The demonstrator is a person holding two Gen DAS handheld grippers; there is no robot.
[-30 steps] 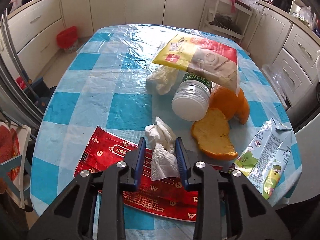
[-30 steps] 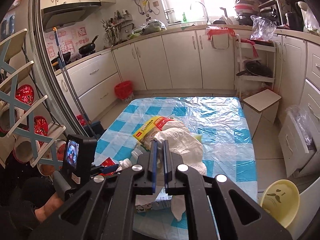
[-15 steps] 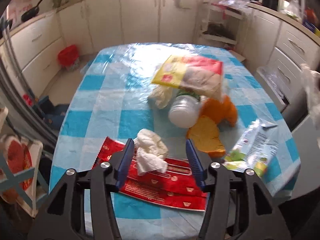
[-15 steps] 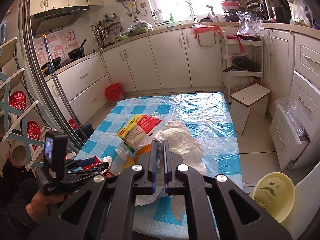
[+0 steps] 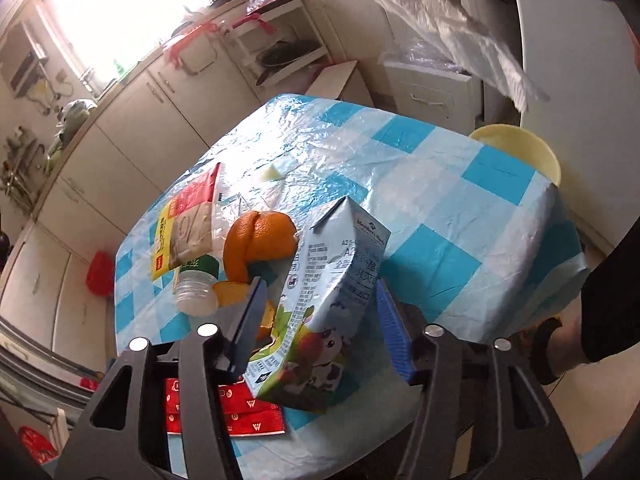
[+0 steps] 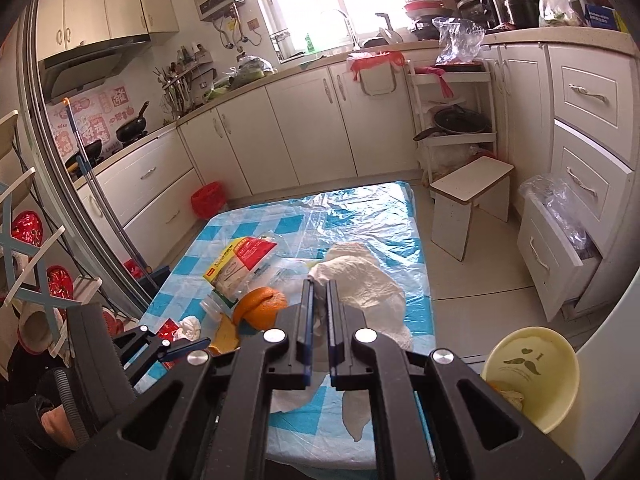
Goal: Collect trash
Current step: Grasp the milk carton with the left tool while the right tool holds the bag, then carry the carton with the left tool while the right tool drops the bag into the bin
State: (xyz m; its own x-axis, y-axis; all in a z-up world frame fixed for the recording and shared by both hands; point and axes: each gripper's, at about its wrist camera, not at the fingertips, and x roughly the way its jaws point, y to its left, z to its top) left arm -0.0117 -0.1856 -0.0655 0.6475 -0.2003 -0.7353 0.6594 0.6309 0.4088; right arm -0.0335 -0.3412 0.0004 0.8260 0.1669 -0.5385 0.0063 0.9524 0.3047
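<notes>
Looking along my left gripper (image 5: 318,312), I see its fingers spread wide around a crumpled milk carton (image 5: 320,312) lying at the near edge of the table (image 5: 460,200); I cannot tell whether the pads touch it. My right gripper (image 6: 318,300) is pinched tight on a white paper towel (image 6: 360,284) that hangs over the table's right side. A yellow bin (image 6: 532,372) stands on the floor beside the table, with some scraps inside. On the blue checked tablecloth, left of the carton, lie orange peel (image 5: 260,244), a tipped plastic bottle (image 5: 196,292), a yellow-red packet (image 5: 184,232) and a red wrapper (image 5: 240,412). White kitchen cabinets (image 6: 304,120) stand beyond the table.
</notes>
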